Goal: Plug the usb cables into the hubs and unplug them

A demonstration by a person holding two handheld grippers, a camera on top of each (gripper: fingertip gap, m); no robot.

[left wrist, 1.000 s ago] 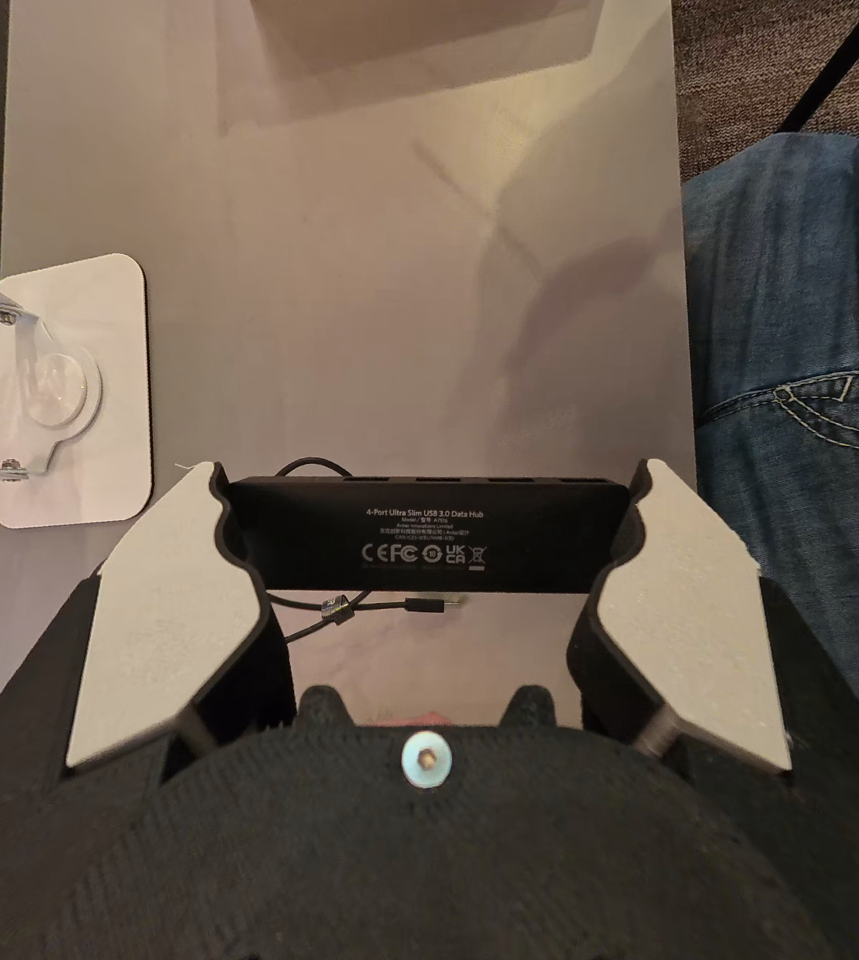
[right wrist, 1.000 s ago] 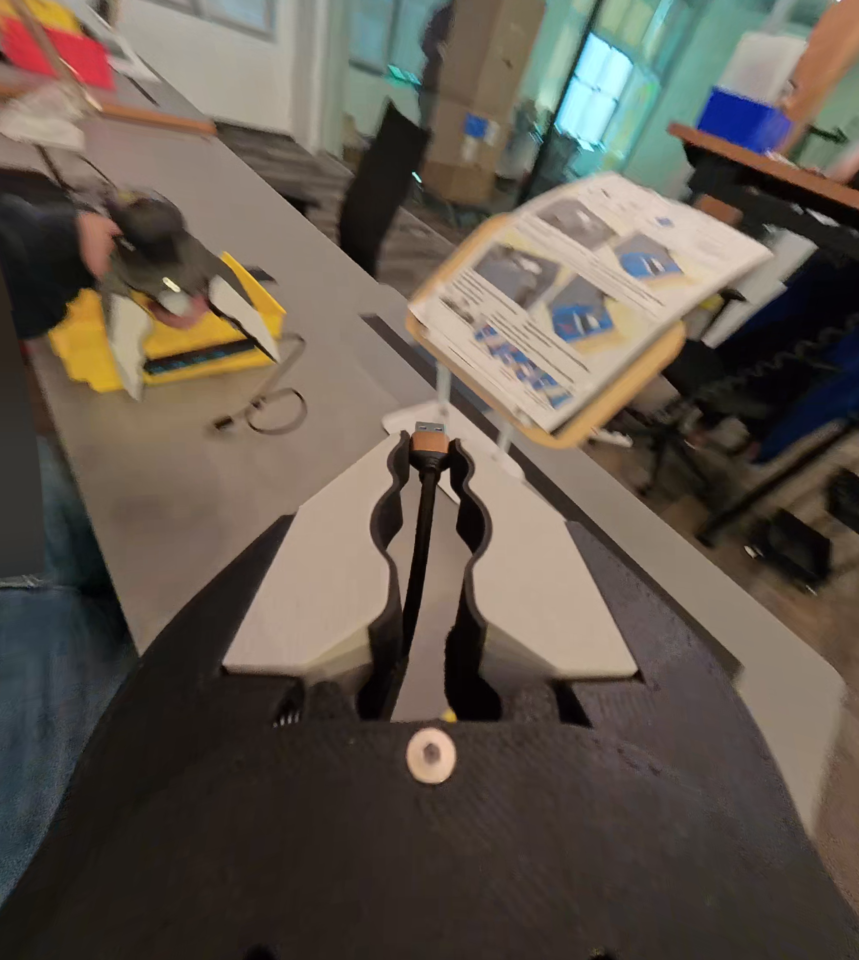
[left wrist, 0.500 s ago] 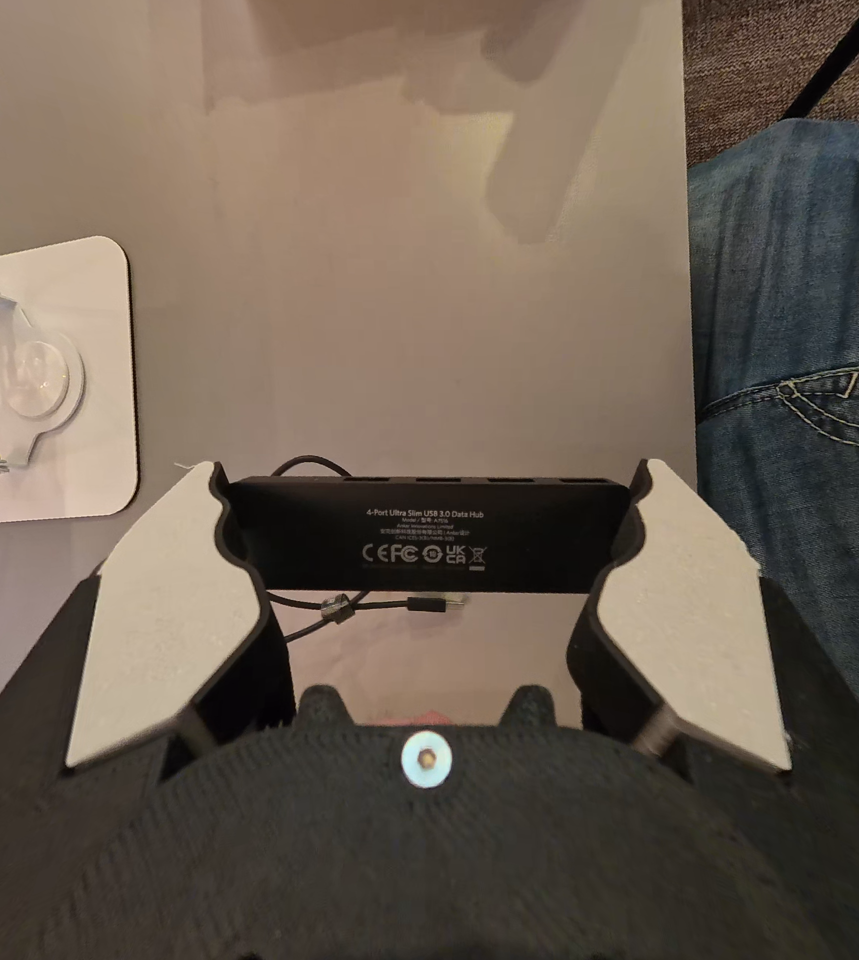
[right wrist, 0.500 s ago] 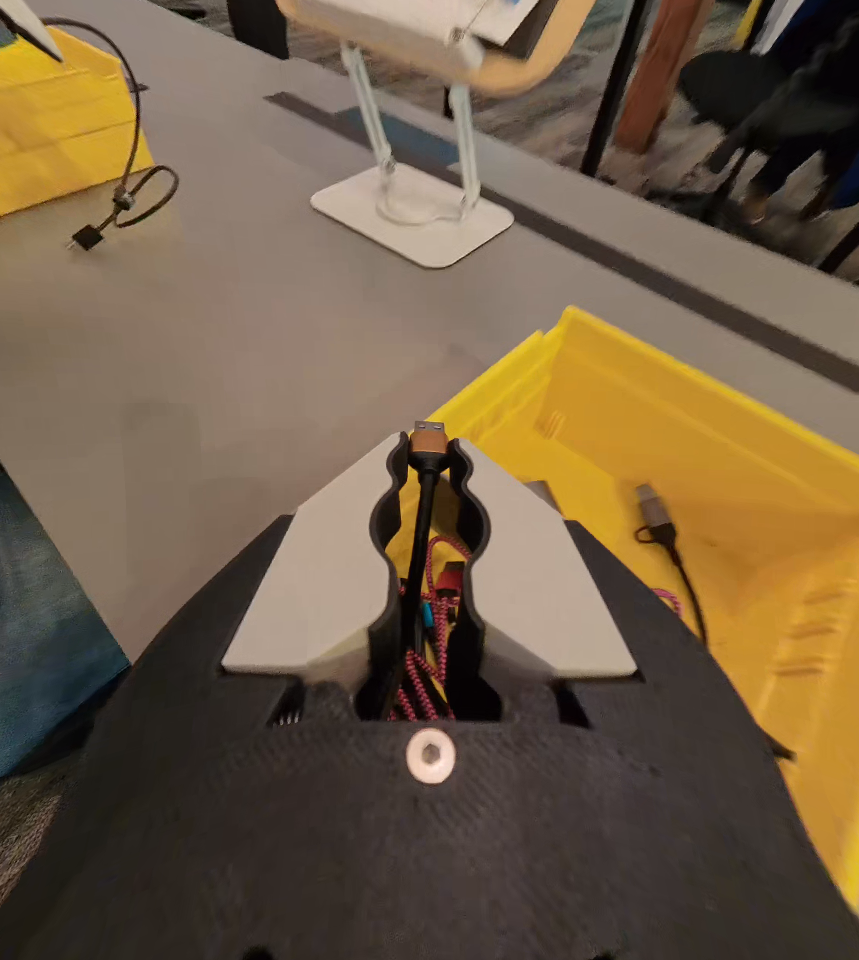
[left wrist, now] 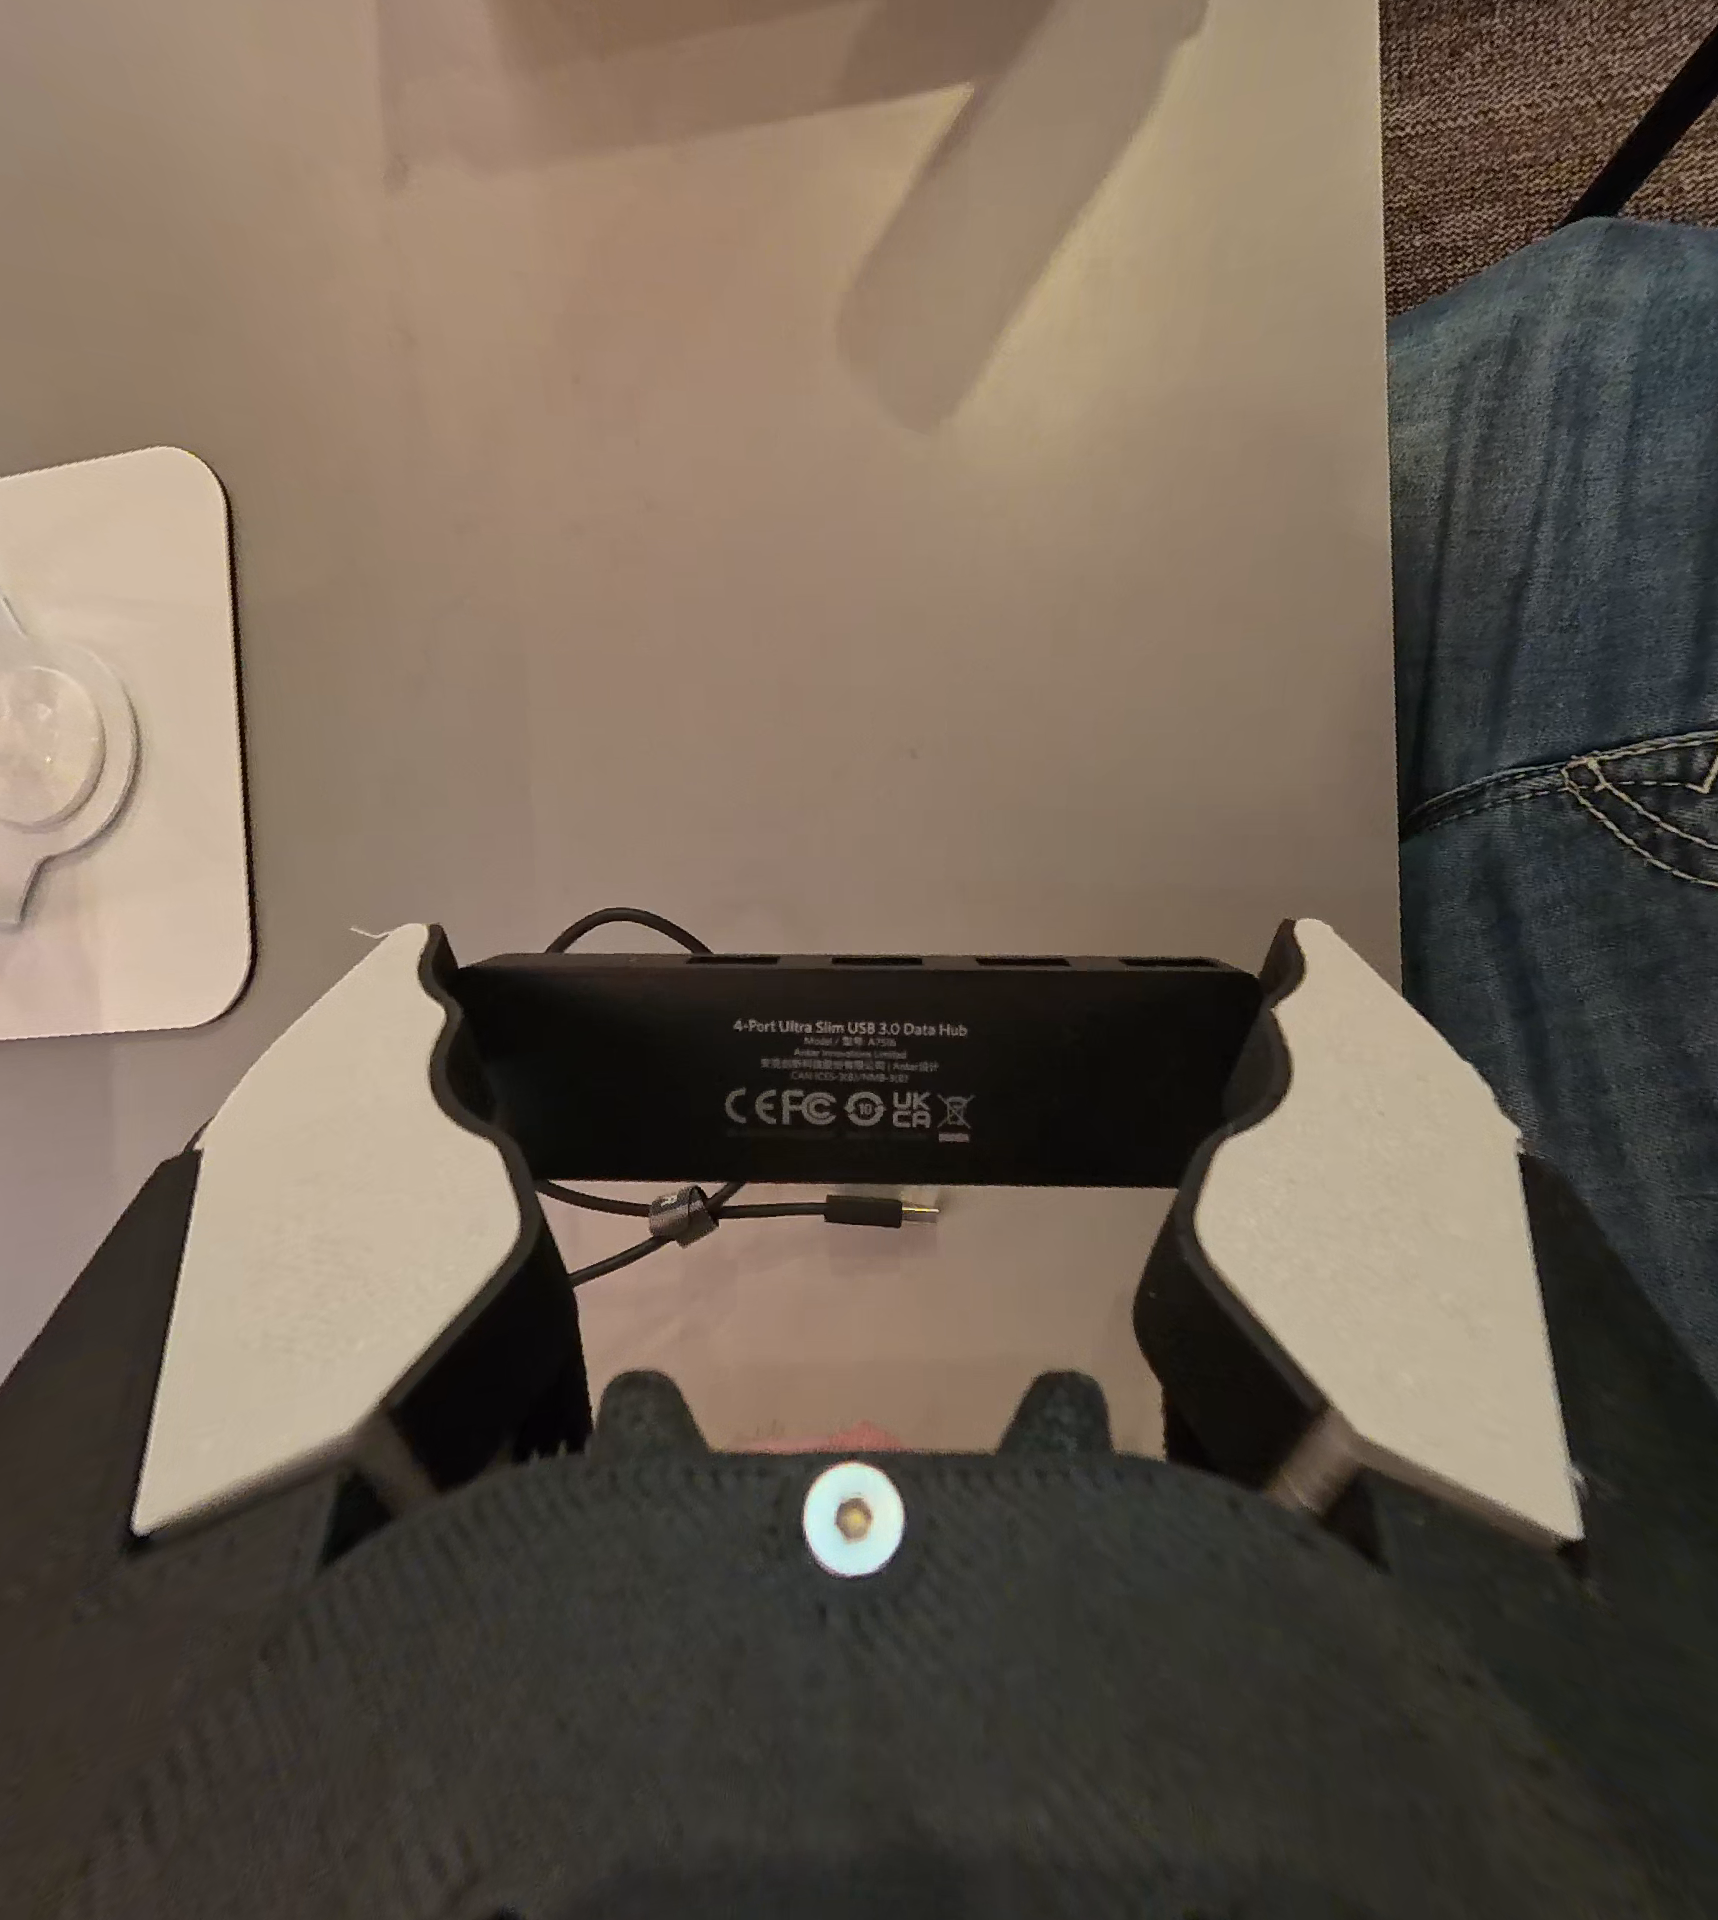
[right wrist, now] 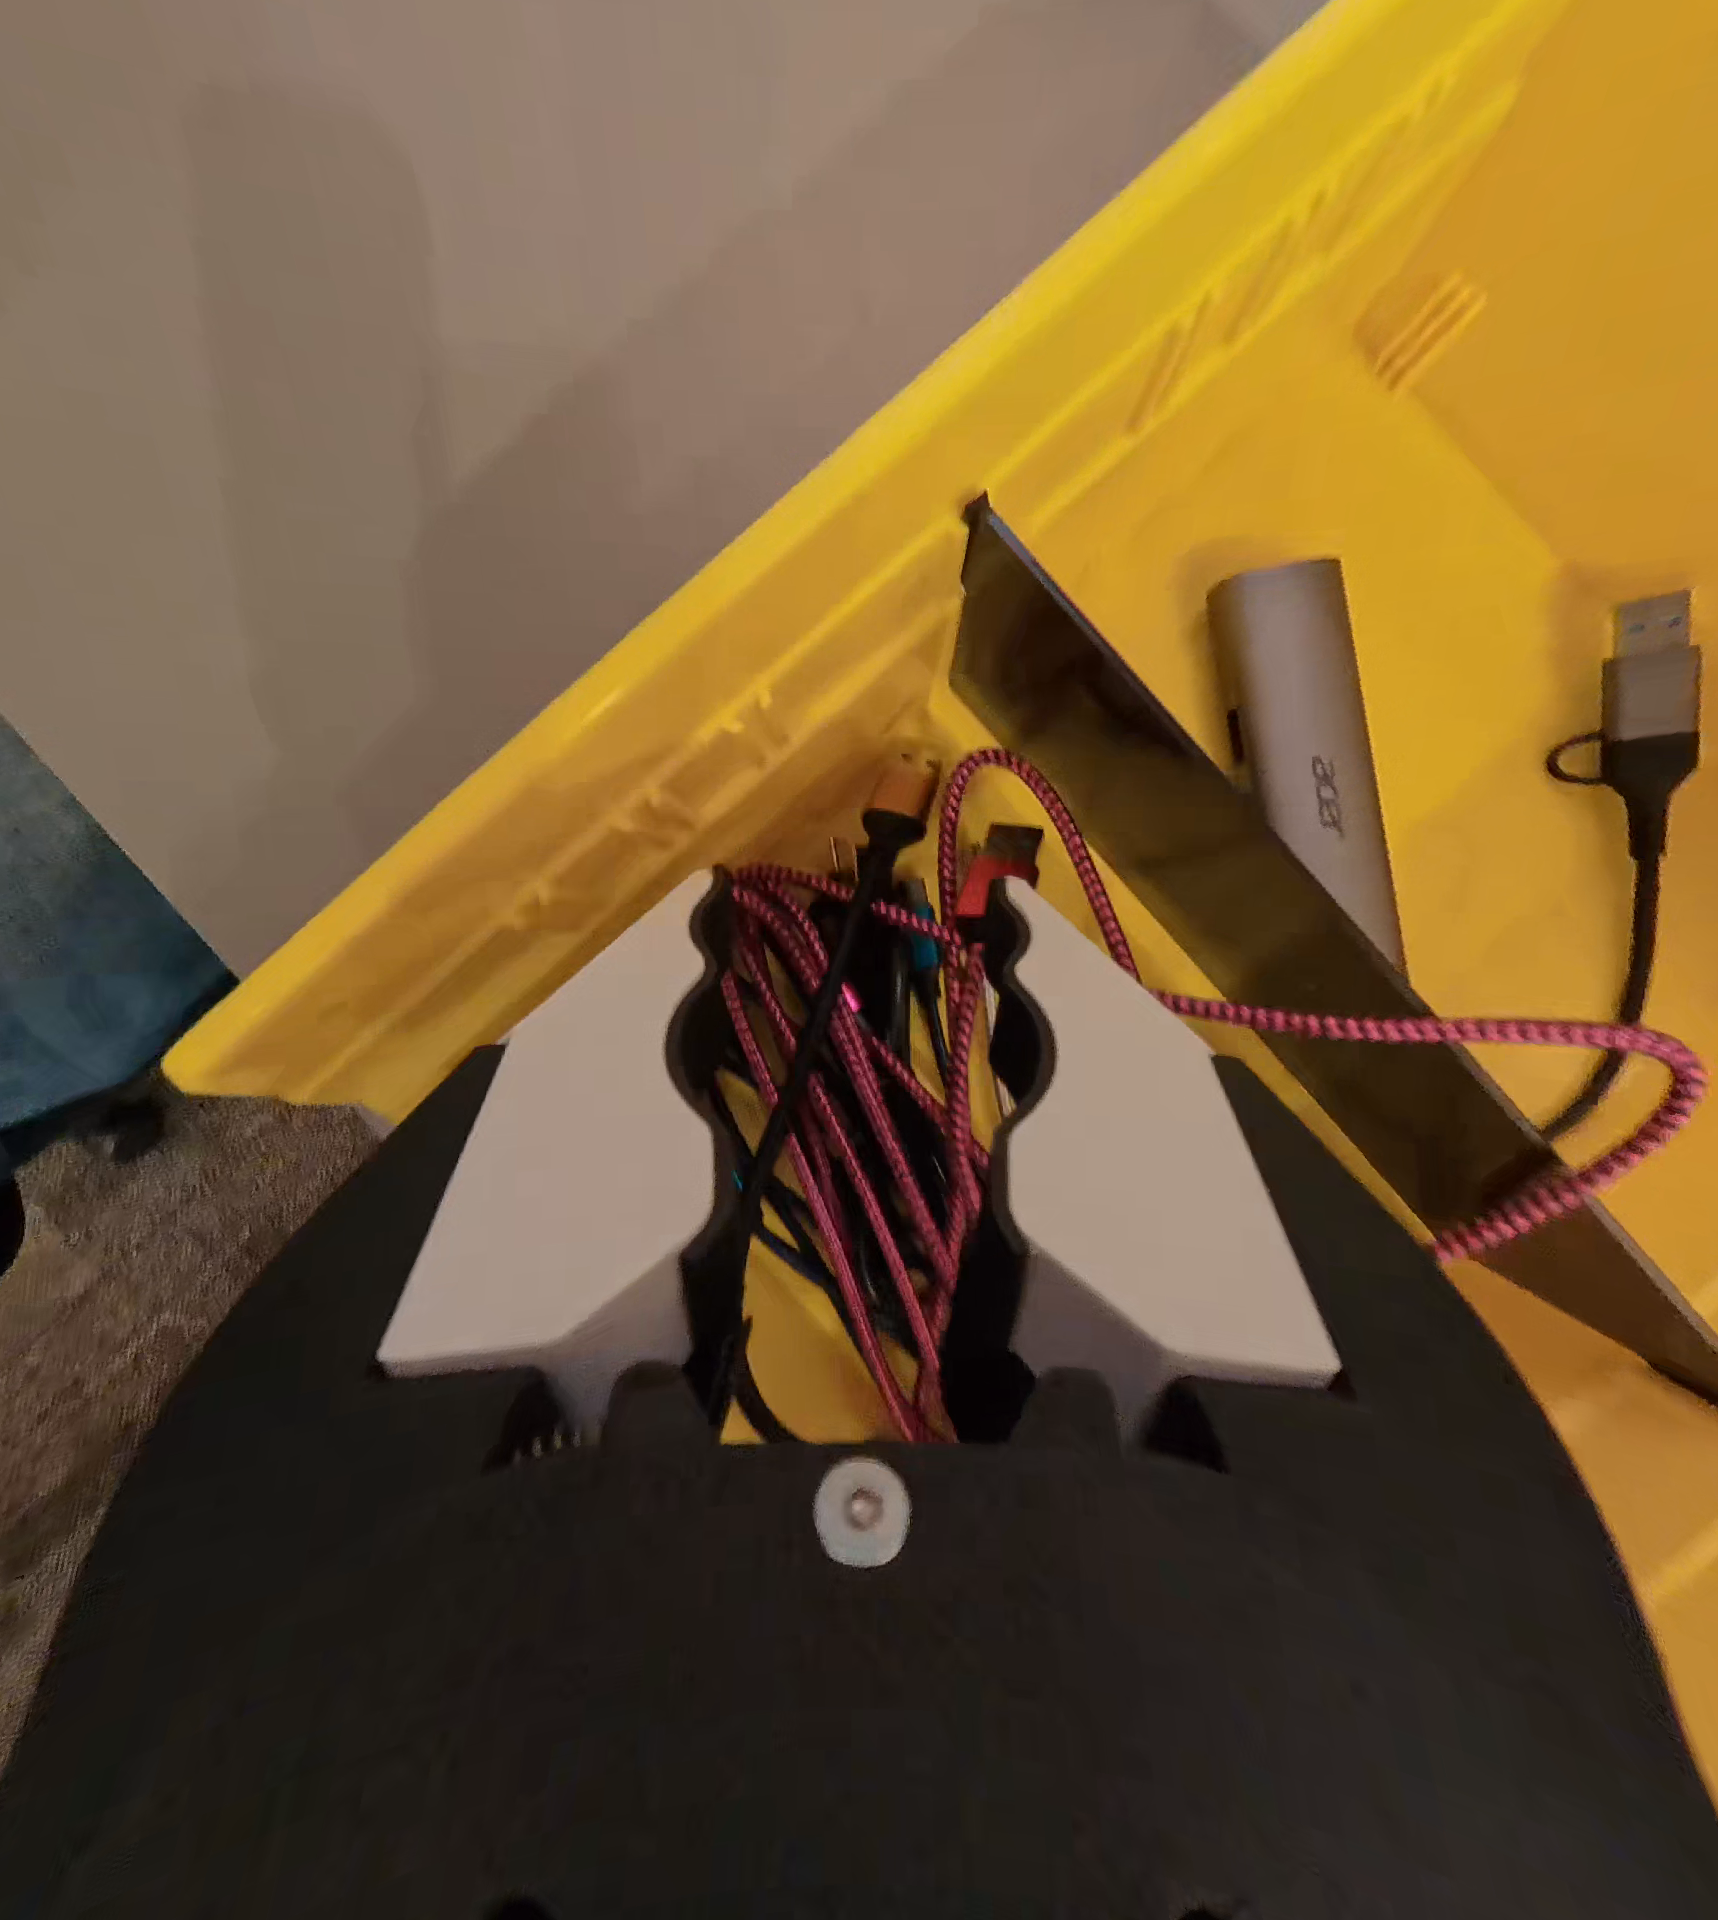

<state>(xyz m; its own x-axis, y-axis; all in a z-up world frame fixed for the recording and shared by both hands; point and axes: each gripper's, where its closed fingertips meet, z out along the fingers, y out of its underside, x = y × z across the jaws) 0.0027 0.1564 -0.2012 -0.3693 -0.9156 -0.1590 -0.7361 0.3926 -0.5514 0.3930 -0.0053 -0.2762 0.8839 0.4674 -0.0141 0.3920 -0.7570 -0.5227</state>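
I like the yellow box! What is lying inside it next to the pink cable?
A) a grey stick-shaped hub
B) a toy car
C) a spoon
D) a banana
A: in the right wrist view a grey stick-shaped hub lies in the yellow box, beyond the black divider that the pink cable drapes over.

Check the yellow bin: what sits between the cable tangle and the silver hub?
Right wrist view: a dark divider panel separates cable tangle from silver hub; a pink braided cable drapes over it.
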